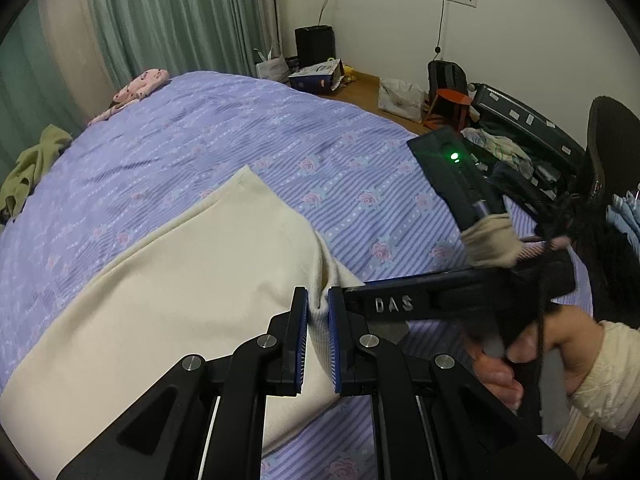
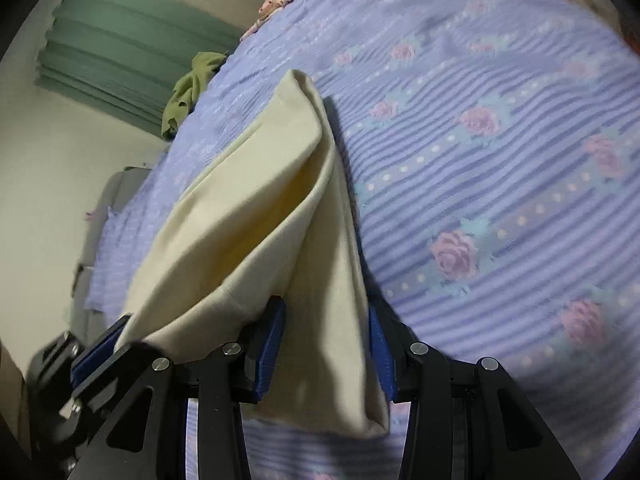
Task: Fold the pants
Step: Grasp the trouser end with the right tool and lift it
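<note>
Left wrist: left tongs [image 1: 318, 312] pinch pants [image 1: 180, 280] | right tongs [image 2: 326, 344] apart around pants, tilted

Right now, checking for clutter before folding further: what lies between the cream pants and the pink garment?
Only bare purple bedspread separates cream pants from pink garment, seen in left wrist view.

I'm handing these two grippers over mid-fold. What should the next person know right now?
Left gripper: shut on a pinched ribbed edge of the cream cotton pants.
Right gripper: fabric lies between its jaws, which stand apart; grip uncertain.
Pants lie on the purple rose-patterned bedspread, one layer lifted and doubled over.
Done: a fold appears begun.
Left: lay it flat and finish folding.
</note>
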A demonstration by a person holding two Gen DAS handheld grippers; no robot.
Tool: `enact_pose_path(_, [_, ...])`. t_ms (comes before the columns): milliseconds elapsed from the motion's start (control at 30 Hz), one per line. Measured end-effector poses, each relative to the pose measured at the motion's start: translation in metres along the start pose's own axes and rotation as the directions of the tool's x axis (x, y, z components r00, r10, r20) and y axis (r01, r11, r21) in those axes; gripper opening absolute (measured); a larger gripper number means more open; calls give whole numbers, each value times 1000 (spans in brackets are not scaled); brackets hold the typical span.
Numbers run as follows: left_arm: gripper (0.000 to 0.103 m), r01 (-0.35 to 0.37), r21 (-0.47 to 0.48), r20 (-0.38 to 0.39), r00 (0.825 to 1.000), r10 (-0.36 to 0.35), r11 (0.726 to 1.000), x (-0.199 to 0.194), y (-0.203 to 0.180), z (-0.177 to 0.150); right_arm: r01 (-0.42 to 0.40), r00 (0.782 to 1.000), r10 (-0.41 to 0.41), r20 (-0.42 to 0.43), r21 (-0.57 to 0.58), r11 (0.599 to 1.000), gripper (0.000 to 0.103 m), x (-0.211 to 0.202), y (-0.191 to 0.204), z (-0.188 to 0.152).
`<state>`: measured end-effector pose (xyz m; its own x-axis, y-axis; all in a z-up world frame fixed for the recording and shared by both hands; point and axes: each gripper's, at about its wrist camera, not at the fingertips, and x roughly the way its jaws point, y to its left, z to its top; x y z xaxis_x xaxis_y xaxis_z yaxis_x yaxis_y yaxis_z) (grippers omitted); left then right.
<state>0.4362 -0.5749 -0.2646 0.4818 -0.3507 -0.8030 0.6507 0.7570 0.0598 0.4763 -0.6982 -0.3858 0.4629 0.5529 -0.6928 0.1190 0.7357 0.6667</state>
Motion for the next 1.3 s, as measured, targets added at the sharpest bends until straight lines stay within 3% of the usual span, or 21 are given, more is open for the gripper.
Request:
enact_pose_path(33, [11, 2, -5, -1, 1000, -2, 1000, -1, 0, 1, -9, 1000, 9, -4, 25, 1000, 15, 3, -3, 1])
enact_pose_path(67, [11, 5, -9, -3, 1000, -5, 1000, -2, -1, 2, -36, 999, 38, -25, 78, 996, 11, 4, -10, 2])
enact_pose_path(133, [11, 27, -22, 17, 1000, -27, 999, -8, -2, 6, -65, 998, 63, 18, 132, 989, 9, -8, -9, 2])
enact_pose_path(233, [11, 66, -17, 42, 997, -65, 998, -13, -14, 12, -38, 988, 22, 152, 102, 994, 8, -50, 11, 0])
enact_pose_path(300, [11, 81, -14, 22, 997, -80, 997, -4, -23, 13, 29, 985, -51, 166, 132, 991, 0, -55, 3, 0])
enact_pose_path(367, [11, 104, -32, -20, 994, -105, 994, 14, -29, 12, 181, 961, -214, 175, 185, 966, 0, -61, -20, 0])
enact_pose_path(400, [13, 118, -49, -40, 992, -120, 992, 20, -30, 10, 207, 955, -242, 169, 204, 957, 1, -64, -30, 1])
enact_pose_path(467, [22, 137, -81, -76, 987, -143, 987, 27, -31, 8, 215, 956, -254, 146, 241, 946, 1, -80, -48, 6])
enact_pose_path(533, [53, 158, -96, -59, 985, -164, 983, 18, -31, 9, 289, 936, -314, 161, 161, 944, 9, -100, -40, 4])
enact_pose_path(567, [58, 158, -101, -35, 986, -162, 982, 10, -30, 10, 299, 934, -317, 163, 127, 946, 30, -105, -33, 2])
enact_pose_path(600, [62, 156, -105, -12, 987, -158, 982, 2, -28, 12, 296, 936, -311, 164, 105, 949, 51, -108, -28, 0])
enact_pose_path(633, [62, 153, -108, 12, 988, -153, 982, -8, -25, 14, 281, 941, -292, 168, 90, 956, 55, -113, -25, -4])
enact_pose_path(733, [62, 103, -105, 28, 995, -101, 989, -23, -11, 10, 196, 964, -203, 174, 57, 979, 55, -115, -10, -15])
enact_pose_path(833, [62, 44, -132, -18, 999, -47, 990, -22, 12, -6, 100, 984, -105, 146, 40, 994, 55, -95, -1, -22])
enact_pose_path(967, [62, -47, -201, -113, 993, 25, 979, -18, 44, -41, 68, 991, -70, 118, 22, 997, 55, -57, 17, -10])
enact_pose_path(1067, [62, -77, -256, -155, 987, 37, 964, -18, 60, -61, 52, 993, -55, 108, 39, 998, 55, -31, 18, 2])
enact_pose_path(1133, [61, -97, -268, -168, 984, 52, 958, -22, 66, -69, 71, 995, -76, 61, 79, 994, 54, -16, 11, 4])
enact_pose_path(1200, [61, -109, -275, -172, 983, 63, 955, -23, 69, -74, 89, 996, -93, 14, 149, 985, 33, -2, -3, -3])
enact_pose_path(1300, [61, -106, -284, -176, 983, 57, 953, -23, 73, -78, 30, 999, -35, 15, 238, 971, 29, -6, -19, -15])
